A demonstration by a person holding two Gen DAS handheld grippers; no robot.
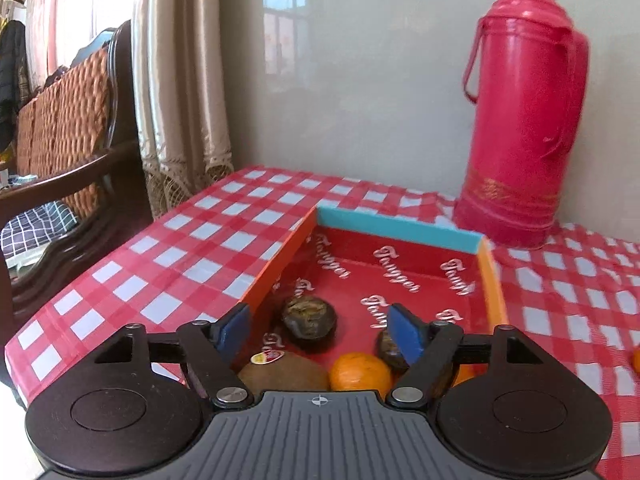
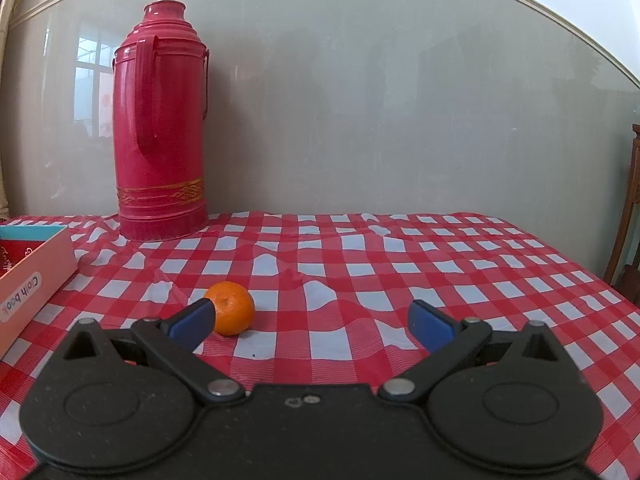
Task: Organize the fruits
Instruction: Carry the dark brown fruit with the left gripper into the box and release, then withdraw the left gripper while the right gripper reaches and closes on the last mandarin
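From the left wrist, the left gripper [image 1: 320, 334] hangs over the near end of the open box [image 1: 398, 229], jaws well apart and nothing between the blue pads. Below them, inside the box, lie a dark wrinkled fruit [image 1: 309, 320] at about twelve o'clock from the claw, a brown kiwi with a sticker [image 1: 282, 372] at seven, a tangerine in the box [image 1: 360, 372] at five, and a second dark fruit [image 1: 394, 354], half hidden behind the right-hand pad. A sliver of orange shows at the far right edge on the checked tablecloth [image 1: 192, 248]. A pink thermos [image 1: 524, 120] stands at one o'clock by the wall.

From the right wrist, the right gripper [image 2: 312, 322] is spread wide and holds nothing. The loose tangerine [image 2: 232, 308] sits on the cloth at about ten o'clock from the claw's middle, just beyond the left-hand pad, which overlaps its edge in this view; whether they touch I cannot tell. It is round, so no long axis matters. The box corner shows at nine o'clock.

I judge this tangerine the fruit left to collect, and the right hand is nearer. The claw must shift toward ten o'clock so the fruit comes between the pads.
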